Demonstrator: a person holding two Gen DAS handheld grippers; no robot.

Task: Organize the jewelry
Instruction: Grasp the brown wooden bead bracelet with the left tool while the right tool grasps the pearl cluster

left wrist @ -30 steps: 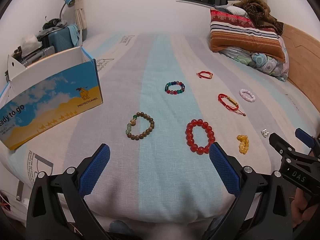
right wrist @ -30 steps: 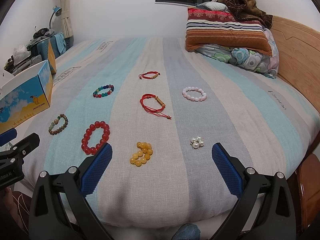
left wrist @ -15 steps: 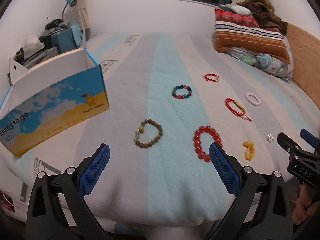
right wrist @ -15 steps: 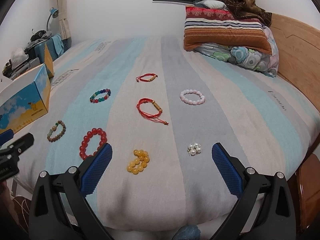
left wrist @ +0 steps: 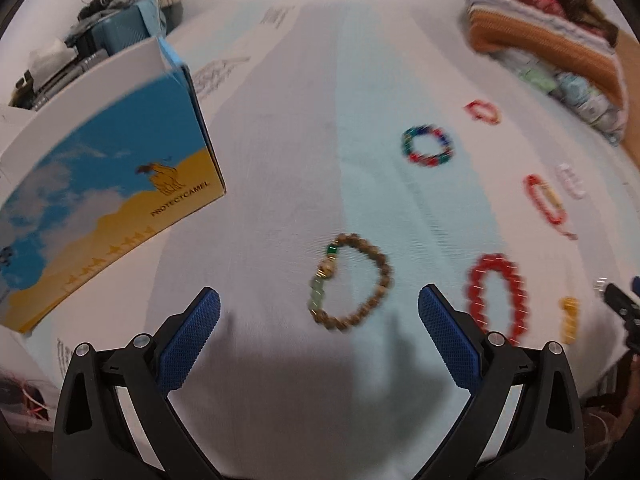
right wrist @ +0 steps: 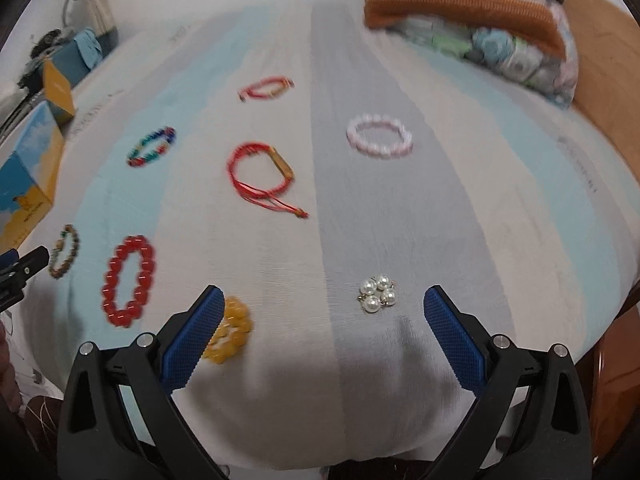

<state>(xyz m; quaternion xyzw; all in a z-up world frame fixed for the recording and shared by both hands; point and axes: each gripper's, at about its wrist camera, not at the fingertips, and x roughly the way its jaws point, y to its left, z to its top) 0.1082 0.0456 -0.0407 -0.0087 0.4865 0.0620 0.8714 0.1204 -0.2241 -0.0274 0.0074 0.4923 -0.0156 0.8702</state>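
Note:
Several bracelets lie on a striped bed. My left gripper is open and empty, low over the bed, just short of a brown wooden bead bracelet. A red bead bracelet and a yellow bead bracelet lie to its right. My right gripper is open and empty. A cluster of white pearls lies between its fingers, further ahead. The yellow bead bracelet sits by its left finger. Beyond are a red cord bracelet, a pink bead bracelet and a multicoloured bracelet.
An open blue and yellow cardboard box stands on the bed at the left. Striped pillows are stacked at the far right by a wooden headboard. A second small red cord bracelet lies farther back. The bed edge runs below both grippers.
Both grippers have moved forward and down towards the bed. The brown bracelet now sits close ahead of the left gripper, the pearls close ahead of the right. Both stay open.

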